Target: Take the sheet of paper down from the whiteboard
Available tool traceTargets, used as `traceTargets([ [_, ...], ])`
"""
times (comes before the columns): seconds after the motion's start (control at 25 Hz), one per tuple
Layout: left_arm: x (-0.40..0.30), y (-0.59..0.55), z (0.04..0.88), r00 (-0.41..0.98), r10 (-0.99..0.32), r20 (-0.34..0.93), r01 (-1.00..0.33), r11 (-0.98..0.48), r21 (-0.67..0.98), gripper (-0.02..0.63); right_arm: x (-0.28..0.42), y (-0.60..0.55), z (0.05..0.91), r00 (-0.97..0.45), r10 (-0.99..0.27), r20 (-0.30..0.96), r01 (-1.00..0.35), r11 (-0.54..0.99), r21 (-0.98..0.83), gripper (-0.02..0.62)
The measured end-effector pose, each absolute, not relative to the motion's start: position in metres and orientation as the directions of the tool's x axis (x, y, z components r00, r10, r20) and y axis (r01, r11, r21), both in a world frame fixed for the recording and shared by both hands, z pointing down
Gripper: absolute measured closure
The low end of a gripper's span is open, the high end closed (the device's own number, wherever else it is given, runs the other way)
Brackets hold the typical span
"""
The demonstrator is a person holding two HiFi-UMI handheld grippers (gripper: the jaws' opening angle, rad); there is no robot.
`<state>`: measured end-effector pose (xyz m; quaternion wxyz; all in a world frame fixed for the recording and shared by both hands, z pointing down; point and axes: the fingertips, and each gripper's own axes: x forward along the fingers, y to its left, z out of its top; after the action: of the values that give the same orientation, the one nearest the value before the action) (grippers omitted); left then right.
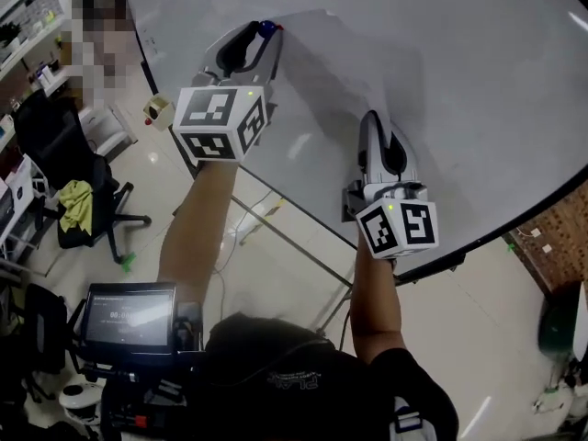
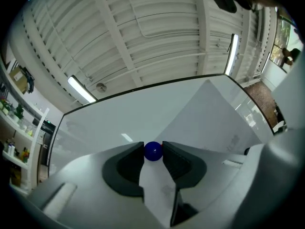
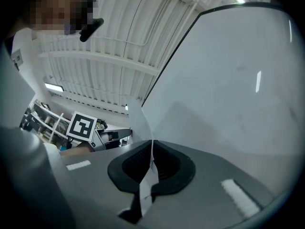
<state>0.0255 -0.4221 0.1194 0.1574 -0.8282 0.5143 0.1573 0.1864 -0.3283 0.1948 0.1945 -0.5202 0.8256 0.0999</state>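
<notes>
Gripping a blue magnet (image 2: 153, 151) between their tips, the left tongs (image 1: 263, 37) stood about half open, one pad pressed on each side of the ball. The magnet sat against the whiteboard (image 1: 459, 81) at the upper left corner of the paper (image 1: 326, 62), as the head view showed it. In the left gripper view the white sheet ran under the jaws and spread away to the right across the board, with a fold line crossing it.

The right tongs (image 3: 152, 162) were fully closed and pinched the paper's edge between their pads. A thin strip of it stood up out of the jaws and curled left, and another bit stuck out behind them. In the head view these tongs were at the sheet's lower right end, well apart from the left ones, and both pairs pointed at the board.

The board stood on a thin frame above a pale glossy floor (image 1: 276, 274). A black chair (image 1: 64, 154) with a yellow-green cloth (image 1: 75, 198) draped on it stood at the left. A small lit screen (image 1: 129, 318) showed at the lower left, beside the person's left arm.
</notes>
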Motion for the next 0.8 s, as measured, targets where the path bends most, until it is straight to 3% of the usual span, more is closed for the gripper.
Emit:
traceTargets([
  [0.44,-0.062,-0.411,0.225,0.289,-0.923,-0.255,-0.956,-0.263,-0.13,0.483,0.127,-0.343,0.302,-0.522,-0.808,-0.272,-0.809,0.57,-0.14,0.581],
  [0.8,-0.092,-0.369,0.324,0.292,-0.946,-0.141,-0.953,-0.277,-0.12,0.483,0.111,-0.319,0.386,-0.514,-0.847,-0.14,-0.836,0.531,-0.141,0.581],
])
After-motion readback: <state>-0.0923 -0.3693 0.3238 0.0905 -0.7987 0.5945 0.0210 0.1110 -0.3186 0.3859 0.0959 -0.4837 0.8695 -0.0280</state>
